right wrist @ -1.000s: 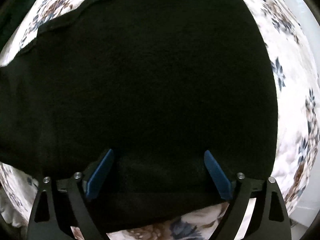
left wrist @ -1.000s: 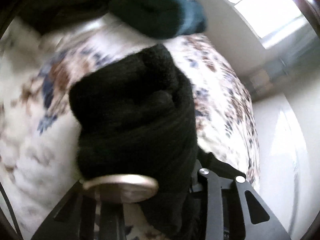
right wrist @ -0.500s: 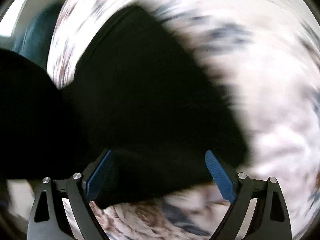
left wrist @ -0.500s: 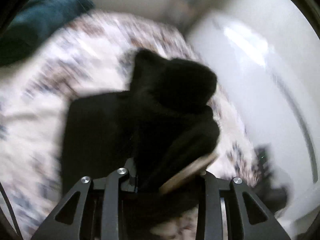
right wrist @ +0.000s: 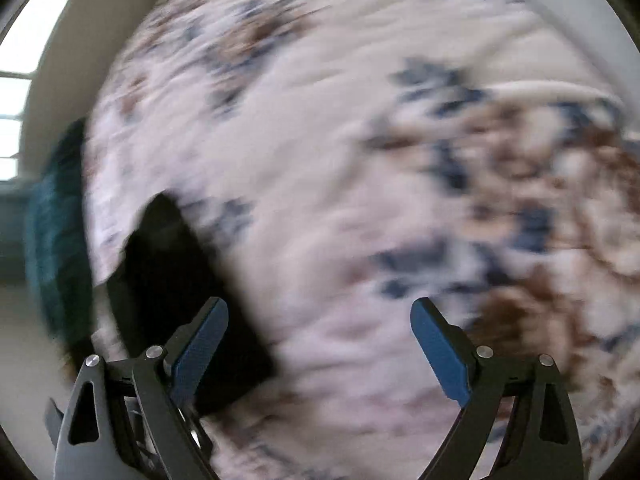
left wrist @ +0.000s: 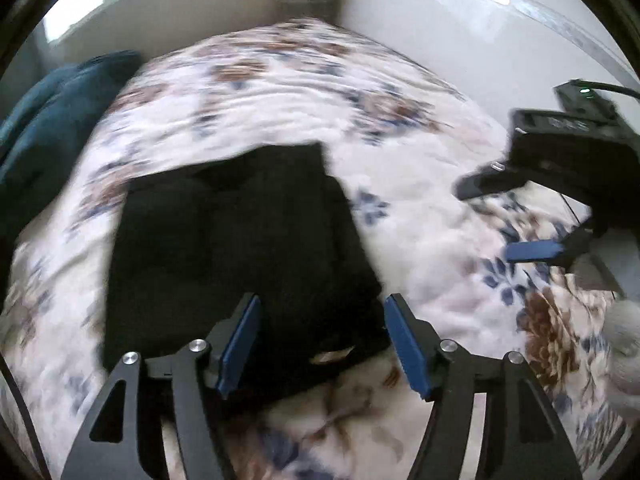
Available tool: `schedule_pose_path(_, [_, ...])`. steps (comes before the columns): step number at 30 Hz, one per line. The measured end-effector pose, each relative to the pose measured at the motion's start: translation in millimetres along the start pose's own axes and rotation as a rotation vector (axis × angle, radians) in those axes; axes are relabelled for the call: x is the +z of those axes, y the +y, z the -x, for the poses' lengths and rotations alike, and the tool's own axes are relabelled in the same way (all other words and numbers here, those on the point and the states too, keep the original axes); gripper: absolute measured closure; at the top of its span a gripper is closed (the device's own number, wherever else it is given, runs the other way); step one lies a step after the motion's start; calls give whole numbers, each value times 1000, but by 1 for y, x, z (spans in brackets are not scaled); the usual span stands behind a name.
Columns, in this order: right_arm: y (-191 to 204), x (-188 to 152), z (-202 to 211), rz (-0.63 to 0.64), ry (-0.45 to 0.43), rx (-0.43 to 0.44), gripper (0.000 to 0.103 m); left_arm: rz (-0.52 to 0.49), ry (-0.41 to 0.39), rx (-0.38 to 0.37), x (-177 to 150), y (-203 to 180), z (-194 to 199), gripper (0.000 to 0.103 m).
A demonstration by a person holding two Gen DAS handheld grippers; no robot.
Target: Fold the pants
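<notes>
The black pants [left wrist: 236, 248] lie folded in a flat block on the floral bed cover [left wrist: 280, 92]; the left gripper [left wrist: 322, 344] hangs over their near edge, jaws opening, pads pressing nothing; the right gripper [right wrist: 318, 350] stands wide and empty over bare cover, pants at its left; a teal blanket [left wrist: 48, 128] borders the far left.

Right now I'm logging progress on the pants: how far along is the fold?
Mostly done: the black pants lie in a compact folded rectangle on the floral bedspread. In hand: nothing; the left gripper is opening over their near edge, and the right gripper is open over bare bedspread. Left: possibly tidying only.
</notes>
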State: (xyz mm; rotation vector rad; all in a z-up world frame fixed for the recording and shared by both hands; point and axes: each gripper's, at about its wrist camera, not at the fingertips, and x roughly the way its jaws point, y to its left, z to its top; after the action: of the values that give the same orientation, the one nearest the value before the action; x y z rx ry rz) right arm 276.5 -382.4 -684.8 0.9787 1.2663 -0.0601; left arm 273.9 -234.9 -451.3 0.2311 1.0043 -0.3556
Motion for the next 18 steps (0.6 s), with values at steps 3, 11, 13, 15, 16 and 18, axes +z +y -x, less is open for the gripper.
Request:
schedule_pose_path(3, [36, -4, -26, 70, 113, 103, 8, 103, -24, 182, -4, 34, 23, 35])
schedule_pose_path(11, [92, 11, -146, 106, 378, 282, 8, 471, 105, 269, -8, 153, -3, 35])
schedule_pose_path(13, [106, 4, -140, 163, 334, 303, 11, 525, 112, 268, -14, 169, 1, 35])
schedule_pose_path(15, [119, -2, -146, 240, 328, 250, 37, 562, 111, 268, -21, 177, 4, 35])
schedule_pose_path(16, [125, -6, -151, 294, 339, 170, 71, 577, 117, 266, -24, 179, 5, 35])
schedule_pose_path(18, [140, -10, -151, 384, 295, 63, 75, 611, 135, 223, -27, 185, 9, 35])
